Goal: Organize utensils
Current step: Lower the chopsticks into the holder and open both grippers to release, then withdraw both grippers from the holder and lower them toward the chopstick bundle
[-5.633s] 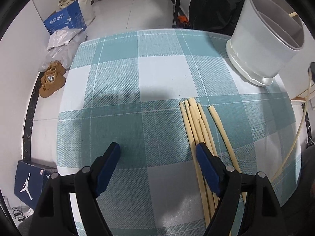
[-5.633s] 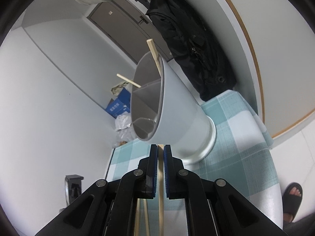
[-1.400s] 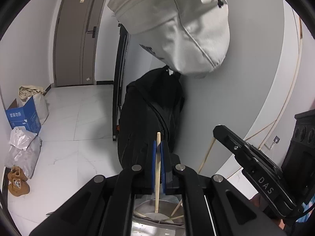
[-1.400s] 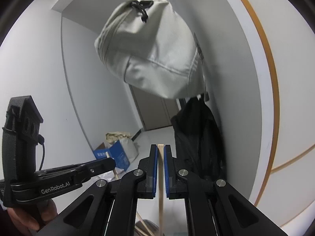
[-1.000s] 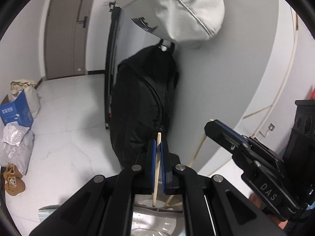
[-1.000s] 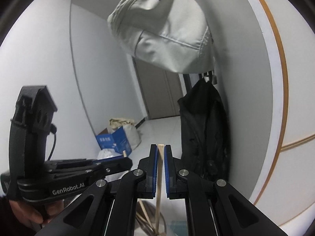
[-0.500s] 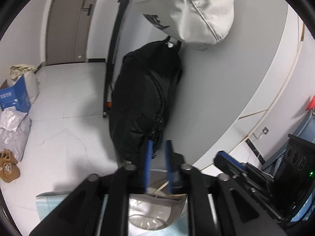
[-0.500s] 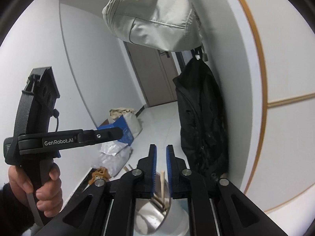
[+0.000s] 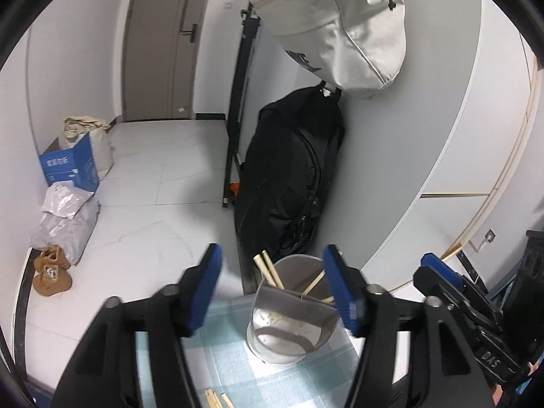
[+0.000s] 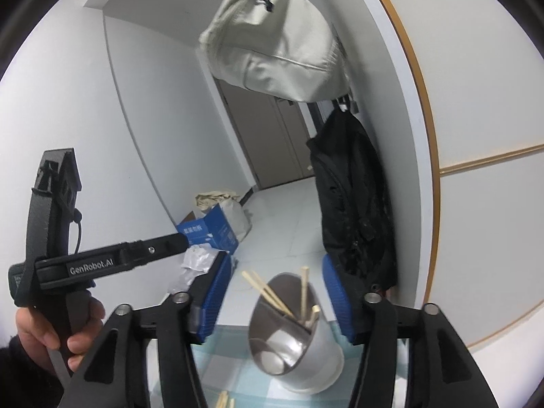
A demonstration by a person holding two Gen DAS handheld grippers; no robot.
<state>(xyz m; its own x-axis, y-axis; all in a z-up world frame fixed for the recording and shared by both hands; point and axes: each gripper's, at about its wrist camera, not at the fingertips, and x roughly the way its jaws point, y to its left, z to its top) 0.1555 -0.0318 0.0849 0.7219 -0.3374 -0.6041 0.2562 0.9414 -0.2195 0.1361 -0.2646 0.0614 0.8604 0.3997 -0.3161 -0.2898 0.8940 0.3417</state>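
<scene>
Each camera sits on its own tool and looks forward between the two fingers, tilted down toward the holder (image 9: 292, 309) on the checked surface (image 9: 234, 370), close above it. The left view shows the right tool (image 9: 442, 282) at its right edge; the right view shows the left tool (image 10: 176, 238) at its left. Both share the holder (image 10: 292, 333), the black bag (image 9: 292, 183) and the grey bag (image 10: 272, 40).

You see pale, matt wooden chopsticks (image 10: 268, 294) standing in a smooth, translucent plastic holder (image 10: 299, 346) on a woven checked cloth (image 9: 234, 357). Your gripper fingers (image 9: 204, 289) carry ribbed blue rubbery pads on matt black plastic.
</scene>
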